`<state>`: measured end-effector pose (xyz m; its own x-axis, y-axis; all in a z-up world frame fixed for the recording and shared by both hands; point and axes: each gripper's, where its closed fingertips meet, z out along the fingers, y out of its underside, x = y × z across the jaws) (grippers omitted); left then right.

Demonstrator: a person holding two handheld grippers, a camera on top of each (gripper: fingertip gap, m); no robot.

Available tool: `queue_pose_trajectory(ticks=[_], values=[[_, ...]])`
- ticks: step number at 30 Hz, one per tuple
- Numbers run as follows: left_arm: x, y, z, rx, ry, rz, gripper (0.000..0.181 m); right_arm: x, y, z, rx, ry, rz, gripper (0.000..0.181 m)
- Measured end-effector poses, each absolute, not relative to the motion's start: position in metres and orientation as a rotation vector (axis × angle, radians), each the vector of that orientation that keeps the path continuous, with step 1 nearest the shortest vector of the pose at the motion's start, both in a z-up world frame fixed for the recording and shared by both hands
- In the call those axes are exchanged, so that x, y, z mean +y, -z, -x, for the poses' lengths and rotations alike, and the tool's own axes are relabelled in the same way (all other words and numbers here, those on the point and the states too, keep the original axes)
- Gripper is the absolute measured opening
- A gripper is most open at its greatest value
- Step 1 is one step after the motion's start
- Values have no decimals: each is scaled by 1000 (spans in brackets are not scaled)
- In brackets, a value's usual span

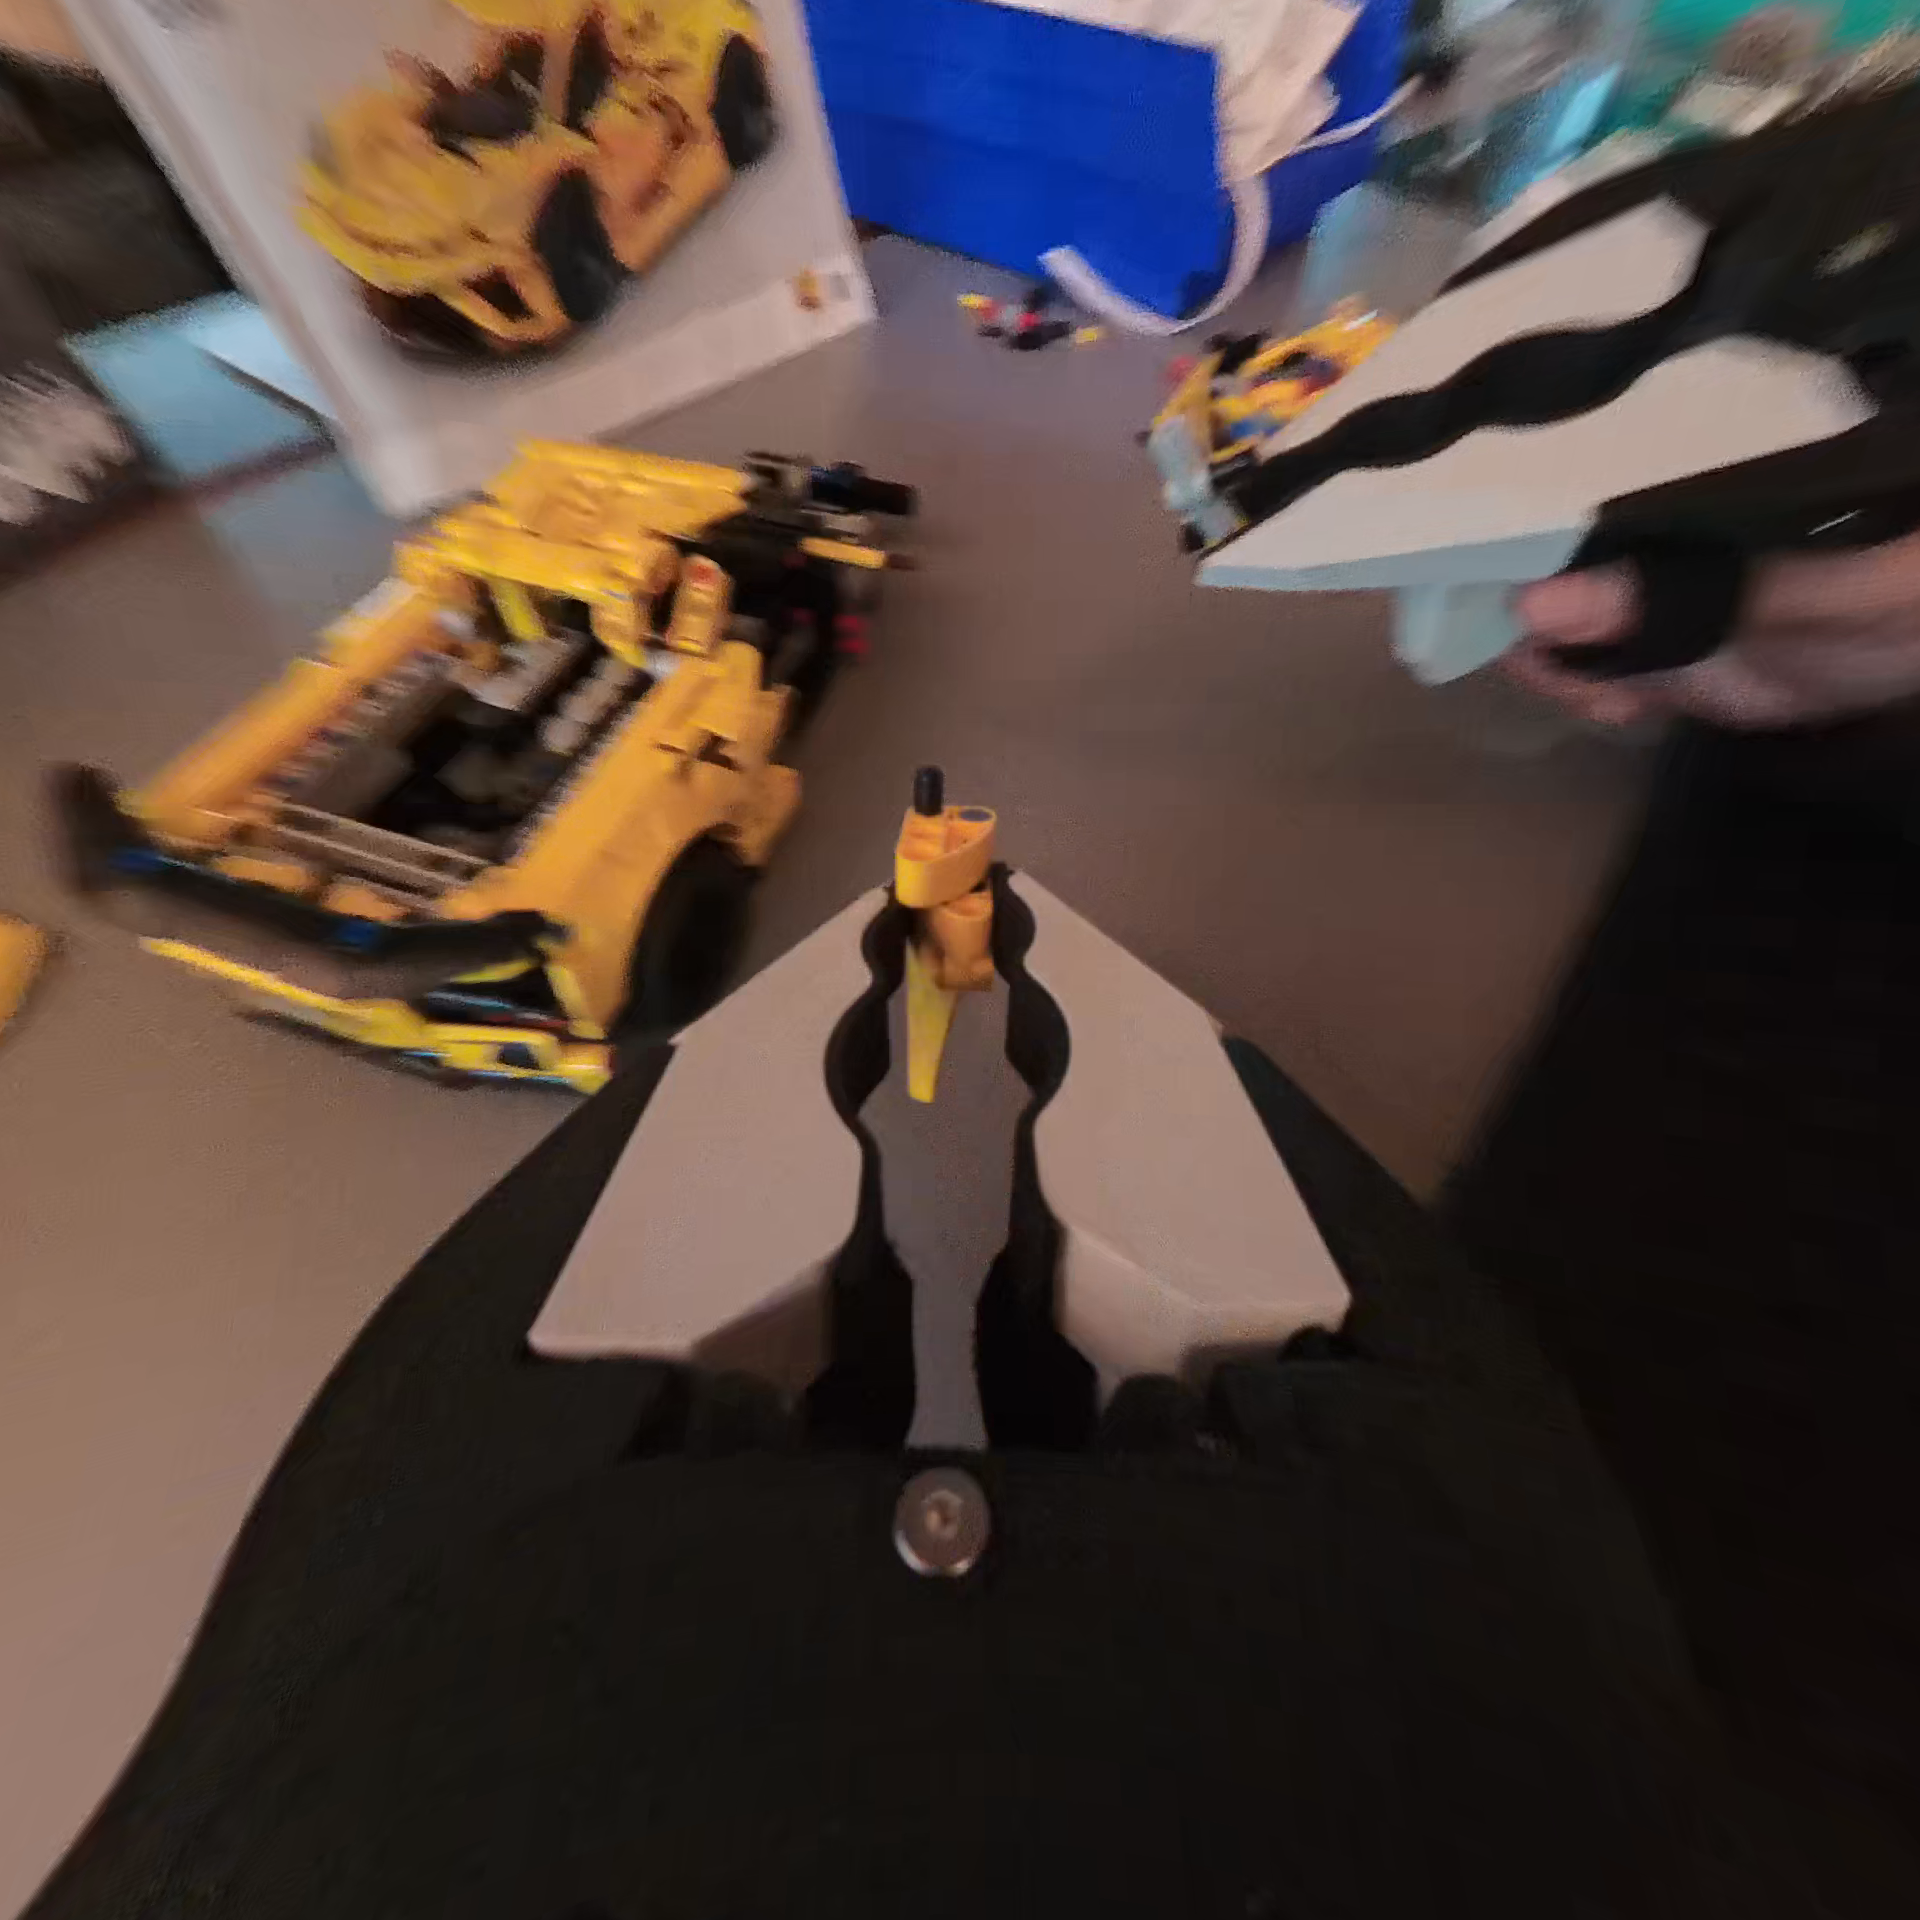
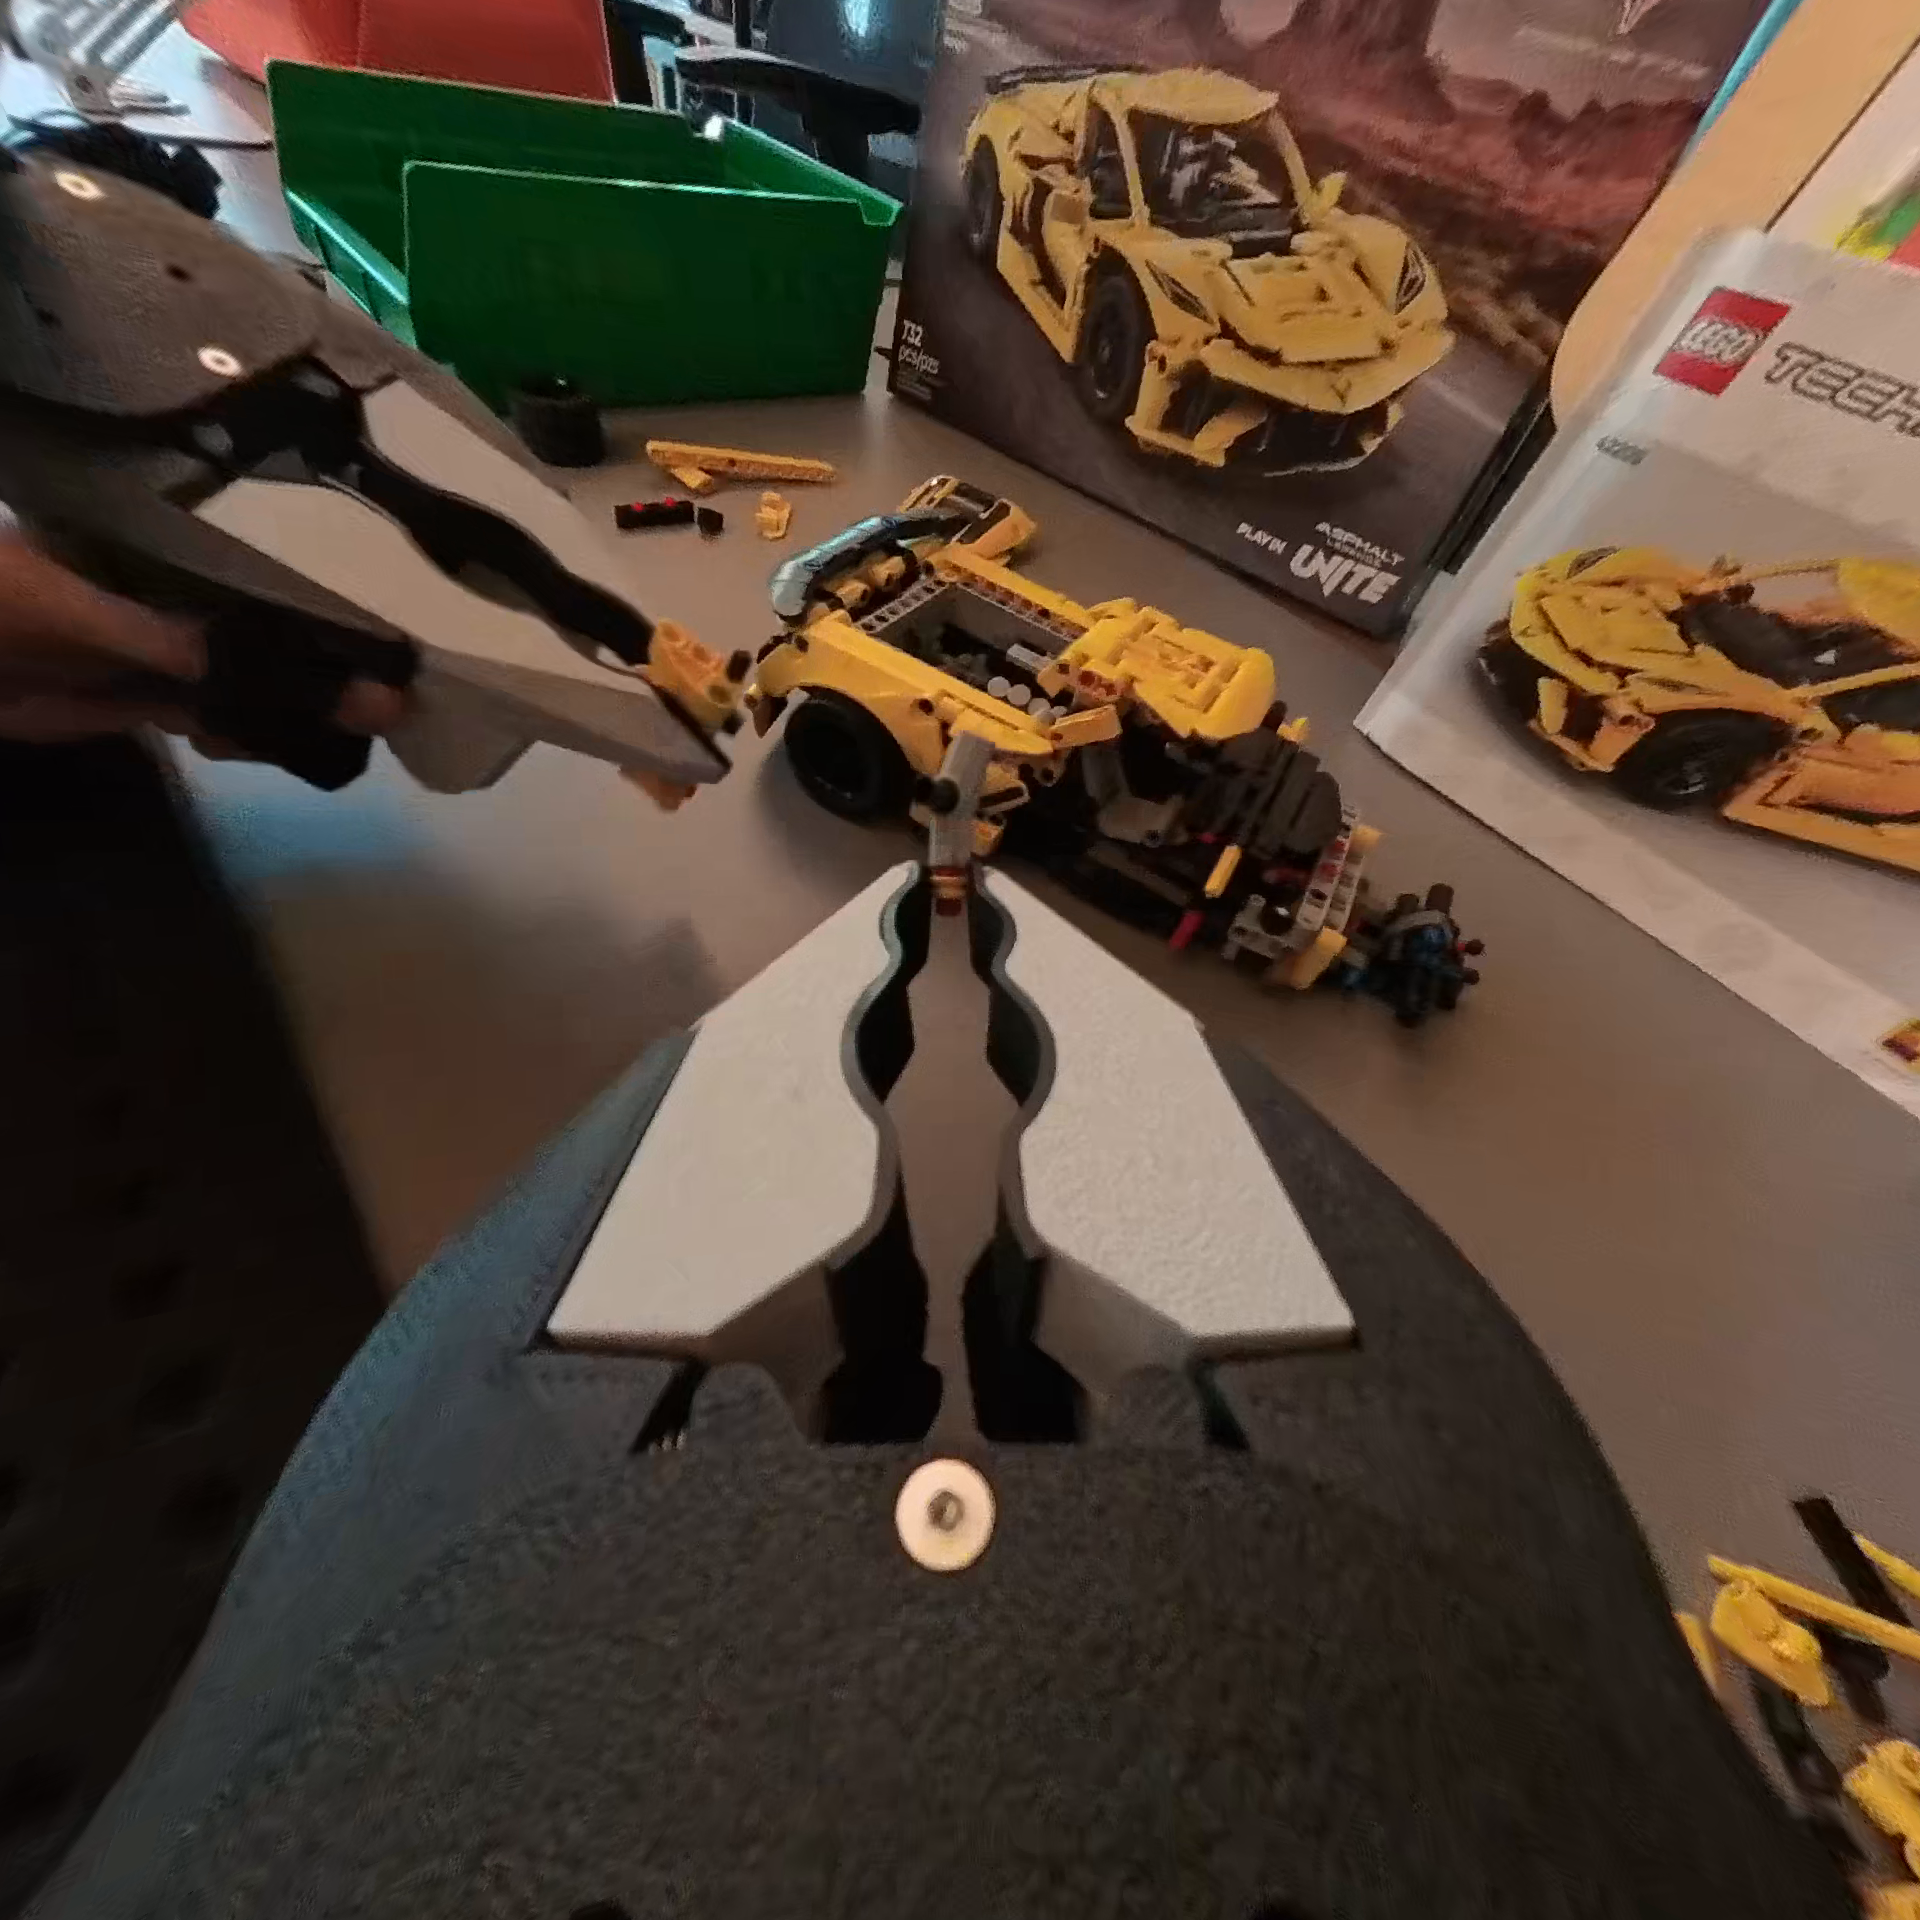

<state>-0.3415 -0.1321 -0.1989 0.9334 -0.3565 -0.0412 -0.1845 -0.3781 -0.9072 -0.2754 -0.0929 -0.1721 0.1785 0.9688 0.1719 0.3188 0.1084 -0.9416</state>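
Bare table (image 2: 540,935) left of the car (image 2: 1039,727), boxes (image 2: 1195,260) behind

Each claw, the left claw (image 1: 940,914) and the right claw (image 2: 948,883), is built of two pale grey wedge-shaped fingers (image 2: 758,1164) lined with wavy black pads, mounted on a textured black body fixed by a silver screw (image 2: 943,1512). A black fingerless glove (image 1: 1673,613) is worn.

You had white lettering and a number printed on the car box (image 2: 1226,260), upper middle of your right wrist view, and a red logo with a heading on the booklet (image 2: 1662,499), right edge.
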Motion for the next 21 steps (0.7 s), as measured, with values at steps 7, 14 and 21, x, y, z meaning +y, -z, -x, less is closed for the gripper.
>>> queue_pose_trajectory(ticks=[7, 14, 21], values=[[-129, 223, 343, 614, -225, 2020, 15, -91, 182, 277, -1357, -764, 1442, 6], [-128, 241, 360, 589, -340, 2123, 15, -90, 189, 278, -1386, -720, 1443, 6], [-130, 239, 353, 488, -82, 2143, 33, -98, 185, 284, -1462, -433, 1237, 6]])
